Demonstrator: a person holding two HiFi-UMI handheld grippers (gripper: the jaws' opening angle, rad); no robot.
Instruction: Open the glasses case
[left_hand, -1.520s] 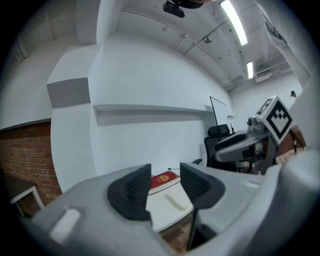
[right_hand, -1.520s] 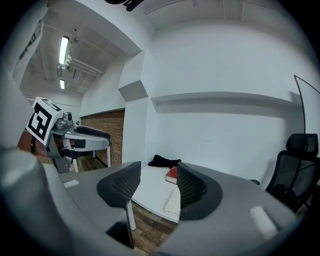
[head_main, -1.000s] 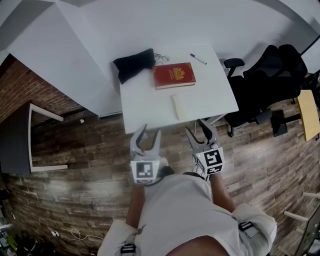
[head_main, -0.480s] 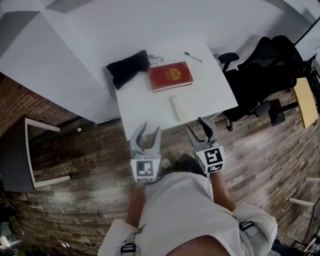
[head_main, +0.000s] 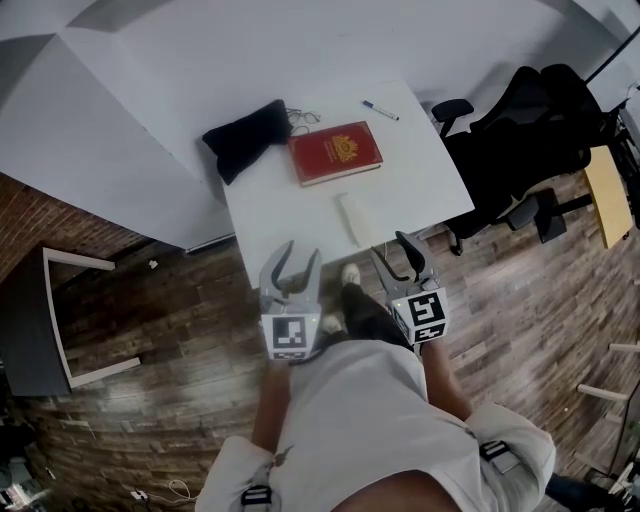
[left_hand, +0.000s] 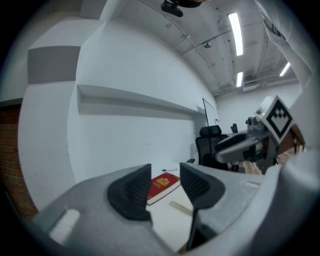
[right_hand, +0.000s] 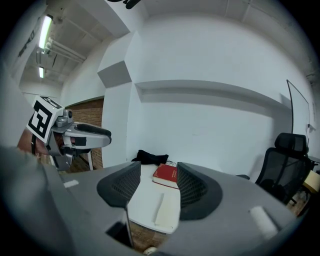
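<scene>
A slim white oblong case (head_main: 353, 219) lies near the front of the white table (head_main: 420, 170); it also shows in the left gripper view (left_hand: 180, 206) and the right gripper view (right_hand: 162, 207). Behind it lie a red book (head_main: 335, 153), a black pouch (head_main: 243, 137) with wire-framed glasses (head_main: 300, 117) beside it, and a pen (head_main: 380, 110). My left gripper (head_main: 300, 256) and right gripper (head_main: 391, 250) hover at the table's front edge, short of the case. Both are open, with nothing between their jaws.
Black office chairs (head_main: 520, 130) crowd the table's right side, with a yellow-topped desk (head_main: 603, 195) beyond. A white wall runs behind and left of the table. A dark table with white legs (head_main: 40, 320) stands at the left on the wooden floor.
Both grippers have moved forward toward the table, and their tips now reach its front edge. Their jaws stay equally wide.
</scene>
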